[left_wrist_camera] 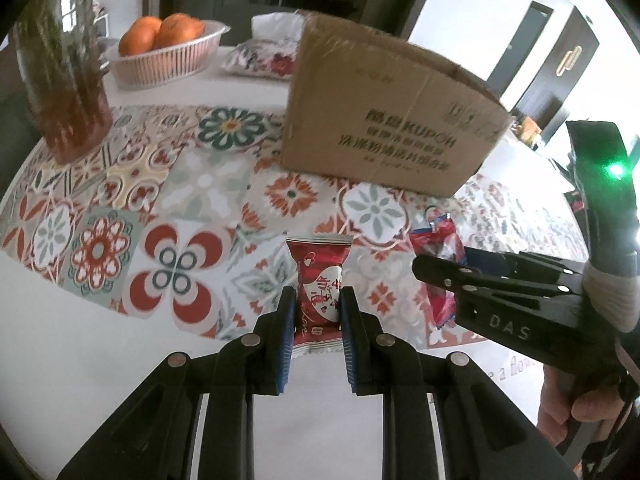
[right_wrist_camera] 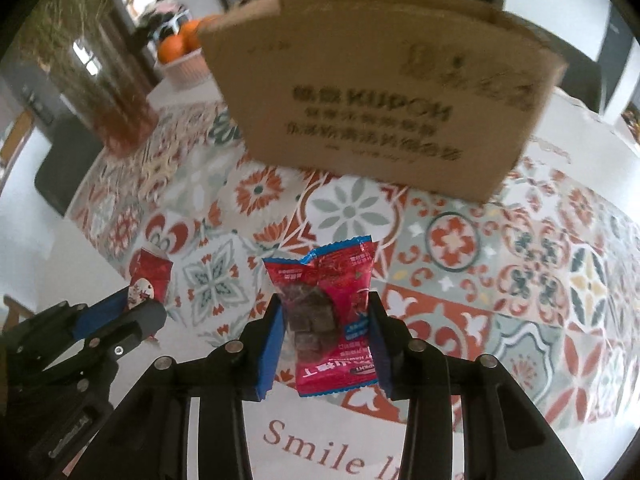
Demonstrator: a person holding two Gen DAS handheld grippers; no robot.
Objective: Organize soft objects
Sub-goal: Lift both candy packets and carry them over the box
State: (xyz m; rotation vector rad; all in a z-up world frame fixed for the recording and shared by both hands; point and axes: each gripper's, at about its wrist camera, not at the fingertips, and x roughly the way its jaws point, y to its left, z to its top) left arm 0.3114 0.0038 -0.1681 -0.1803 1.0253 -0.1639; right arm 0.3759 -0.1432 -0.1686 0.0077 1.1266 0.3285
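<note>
Two packets we hold above the table (left_wrist_camera: 120,340), whose cloth bears red and green tile flowers. Our cardboard box (left_wrist_camera: 392,120) stands toward the far edge, a ribbed basket (left_wrist_camera: 168,60) of oranges in the far left corner. Our right gripper (right_wrist_camera: 325,320) clamps a crinkled pink packet (right_wrist_camera: 332,312) with dark cubes inside; our left gripper (left_wrist_camera: 316,320) pinches a glossy red packet (left_wrist_camera: 318,280).

Worktop cloth (left_wrist_camera: 192,184): white, floral tiles in red, orange, grey-green
Box (left_wrist_camera: 384,120): brown, dark print
Left packet (left_wrist_camera: 320,280): dark red, white heart
Right packet (right_wrist_camera: 332,312): bright red, blue edging
Tongs pads (right_wrist_camera: 269,344): blue
Fruit (left_wrist_camera: 160,32): orange
</note>
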